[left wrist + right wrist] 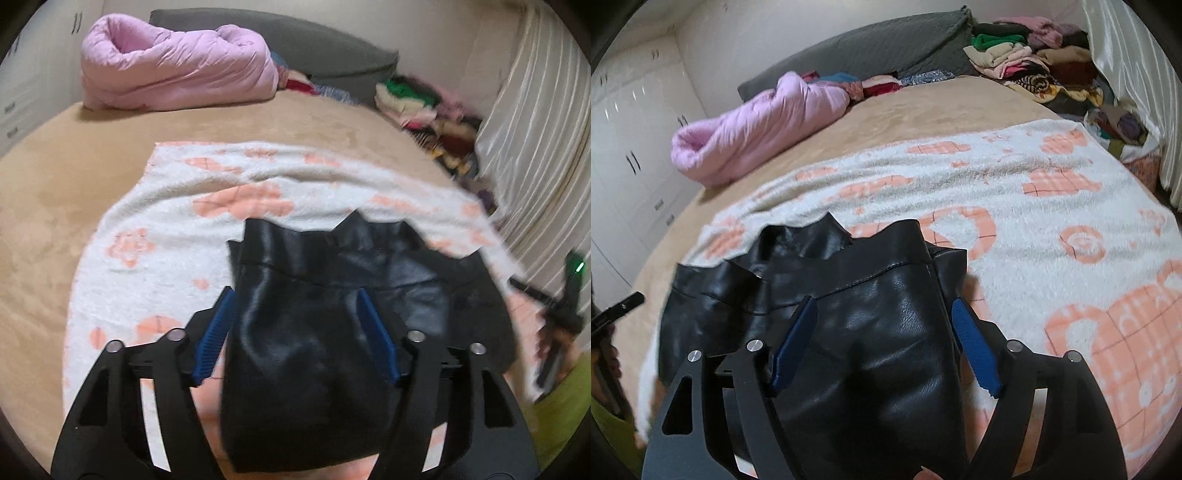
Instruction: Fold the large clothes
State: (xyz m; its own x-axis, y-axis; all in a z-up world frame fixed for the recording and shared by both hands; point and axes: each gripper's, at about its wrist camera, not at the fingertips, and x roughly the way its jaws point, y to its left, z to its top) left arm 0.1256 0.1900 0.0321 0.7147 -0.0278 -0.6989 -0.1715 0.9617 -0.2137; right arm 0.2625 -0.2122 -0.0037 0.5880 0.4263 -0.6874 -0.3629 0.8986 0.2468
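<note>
Black leather garment point(295, 350) bunched between both tongs — left point(295, 314), right point(882, 325) — above blanket point(1052, 192)

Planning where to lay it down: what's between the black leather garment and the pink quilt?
In the right wrist view, between the black leather garment and the pink quilt lie only the white-and-orange blanket and bare tan bedcover.

Dim indoor light, motion blur (esp. left view), heavy fisheye warp w/ dark corners.

Black leather garment point(871, 332) between tool point(884, 314) fingers
</note>
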